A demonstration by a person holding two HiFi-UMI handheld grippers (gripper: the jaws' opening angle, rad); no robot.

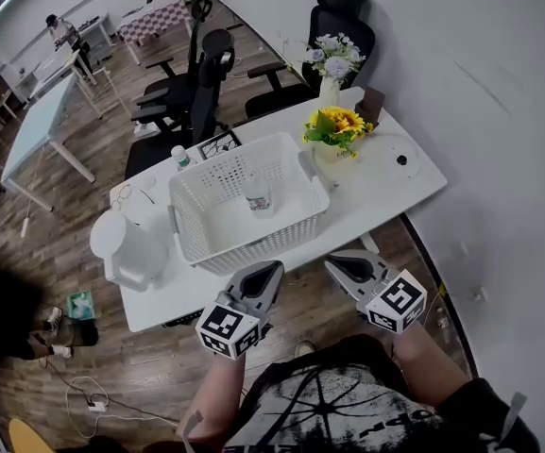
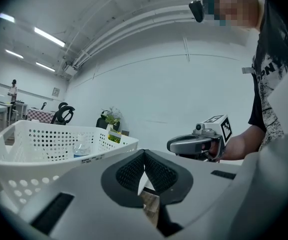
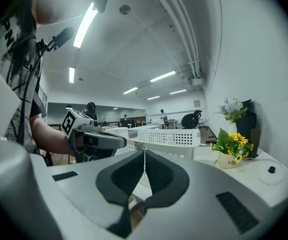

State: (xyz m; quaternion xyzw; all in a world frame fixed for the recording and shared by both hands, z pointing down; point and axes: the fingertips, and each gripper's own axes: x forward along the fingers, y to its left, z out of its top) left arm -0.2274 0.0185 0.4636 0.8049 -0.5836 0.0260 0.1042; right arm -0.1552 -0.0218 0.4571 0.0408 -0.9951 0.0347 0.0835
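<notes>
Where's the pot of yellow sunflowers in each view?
Head view: white pot of yellow sunflowers, upper centre, right of the white perforated plastic basket.
Left gripper view: left of centre, behind the basket's far rim.
Right gripper view: right of centre.
Shared landmark: that basket.

From above, I see my left gripper [image 1: 268, 272] and right gripper [image 1: 342, 265] side by side at the near edge of the counter [image 1: 385, 185], facing a white basket [image 1: 253, 245] holding a clear bottle [image 1: 258, 194], flanked by a white jug [image 1: 126, 248] and sunflowers [image 1: 336, 123].

Bottle [image 1: 258, 196] label, probably too small
</notes>
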